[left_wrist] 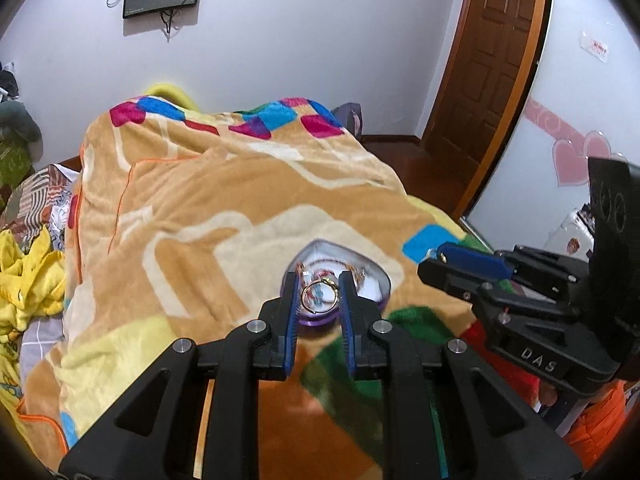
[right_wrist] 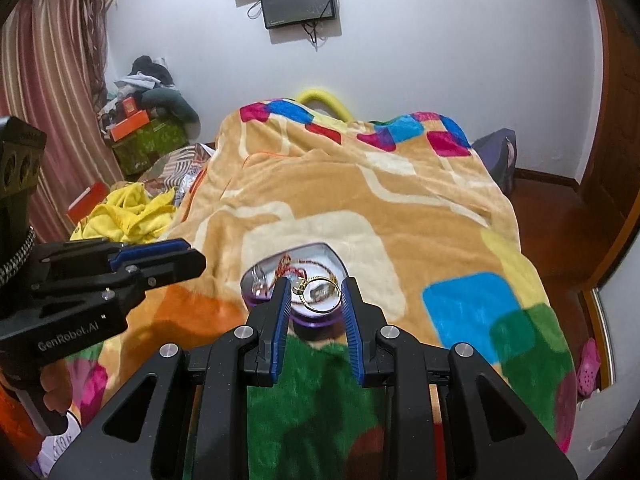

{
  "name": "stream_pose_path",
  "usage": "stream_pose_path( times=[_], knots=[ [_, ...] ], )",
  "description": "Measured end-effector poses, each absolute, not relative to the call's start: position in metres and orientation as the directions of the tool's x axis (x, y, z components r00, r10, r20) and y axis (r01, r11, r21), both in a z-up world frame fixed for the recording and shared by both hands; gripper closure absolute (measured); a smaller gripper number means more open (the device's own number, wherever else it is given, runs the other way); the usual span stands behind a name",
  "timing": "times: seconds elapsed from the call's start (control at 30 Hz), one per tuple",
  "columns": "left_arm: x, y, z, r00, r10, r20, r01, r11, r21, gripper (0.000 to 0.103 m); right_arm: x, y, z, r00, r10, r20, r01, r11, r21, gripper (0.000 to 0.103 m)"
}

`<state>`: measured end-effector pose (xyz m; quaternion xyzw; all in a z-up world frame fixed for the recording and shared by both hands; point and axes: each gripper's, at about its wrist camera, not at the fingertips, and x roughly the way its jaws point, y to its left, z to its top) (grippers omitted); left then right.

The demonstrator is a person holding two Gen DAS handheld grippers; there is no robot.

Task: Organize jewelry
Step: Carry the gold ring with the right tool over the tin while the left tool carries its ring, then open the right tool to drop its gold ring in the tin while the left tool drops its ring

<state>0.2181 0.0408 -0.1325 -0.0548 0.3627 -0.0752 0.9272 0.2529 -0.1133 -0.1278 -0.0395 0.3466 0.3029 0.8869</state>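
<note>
A purple heart-shaped jewelry box [left_wrist: 383, 280] lies open on the bed blanket, with a red-and-gold chain [right_wrist: 292, 270] and other small pieces inside. It also shows in the right wrist view [right_wrist: 256, 296]. A gold bangle [left_wrist: 319, 297] sits between my left gripper's [left_wrist: 319, 286] blue fingers, which touch its sides, just above the box. The same kind of gold bangle [right_wrist: 320, 294] sits between my right gripper's [right_wrist: 315, 290] fingers, over the box. Each gripper also appears side-on in the other view, the right [left_wrist: 444, 260] and the left [right_wrist: 188, 252].
A tan fleece blanket [left_wrist: 224, 208] with coloured squares covers the bed. Yellow cloth [right_wrist: 128, 212] is heaped at the left. Boxes and clothes [right_wrist: 144, 120] stand by the striped curtain. A wooden door [left_wrist: 492, 60] and dark floor are to the right.
</note>
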Motion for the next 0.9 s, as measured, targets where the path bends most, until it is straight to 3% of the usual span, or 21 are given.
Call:
stream_pose_path(
  times=[0.9],
  knots=[
    [0.268,0.041,-0.18,0.644,-0.257,-0.721,0.15,0.966,-0.211,0.085,0.292,-0.093,-0.168,0.468,0.498,-0.73,-0.577,0.798,0.175,0.08]
  ],
)
